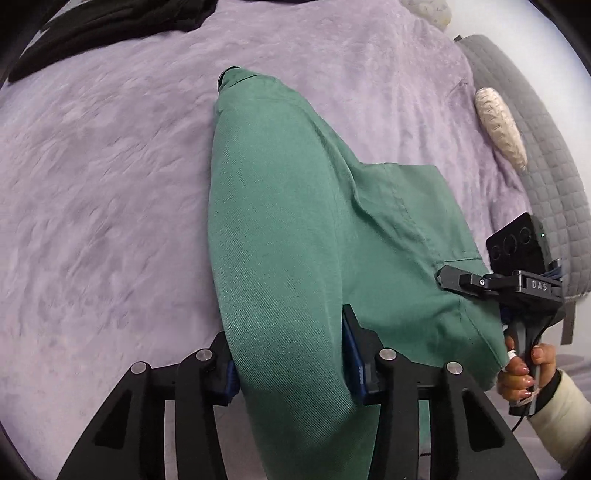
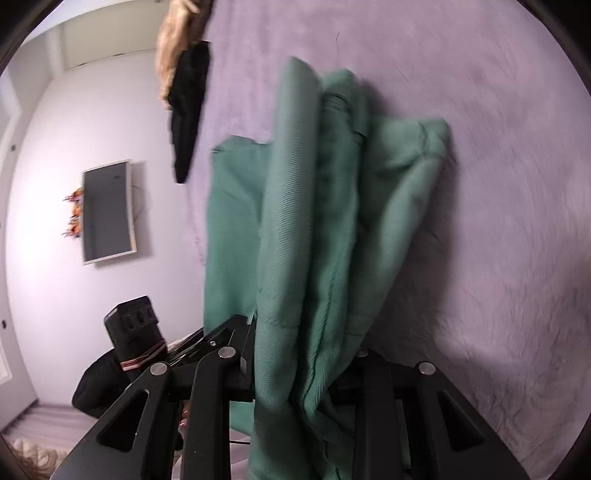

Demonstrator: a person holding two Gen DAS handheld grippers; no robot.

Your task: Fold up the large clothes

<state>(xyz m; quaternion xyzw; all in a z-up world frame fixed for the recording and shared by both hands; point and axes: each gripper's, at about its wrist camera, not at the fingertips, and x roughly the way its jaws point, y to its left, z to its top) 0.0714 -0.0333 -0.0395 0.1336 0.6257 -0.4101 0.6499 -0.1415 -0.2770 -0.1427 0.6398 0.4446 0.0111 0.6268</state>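
A large green garment [image 1: 295, 229] hangs stretched over a lilac bed cover [image 1: 92, 184]. My left gripper [image 1: 291, 354] is shut on a thick fold of its near edge, which fills the gap between the blue pads [image 1: 354, 354]. My right gripper shows at the right of the left wrist view [image 1: 443, 275], shut on the garment's right edge. In the right wrist view the right gripper [image 2: 299, 362] holds bunched green cloth [image 2: 314, 221], which trails away onto the bed. The left gripper's body [image 2: 136, 328] shows at lower left.
Black clothing [image 1: 110, 26] lies at the far left of the bed. A grey quilted headboard [image 1: 535, 147] and a cream pillow [image 1: 498, 122] lie at the right. A wall-mounted screen [image 2: 107, 210] and a dark garment [image 2: 188, 110] beside tan cloth show in the right wrist view.
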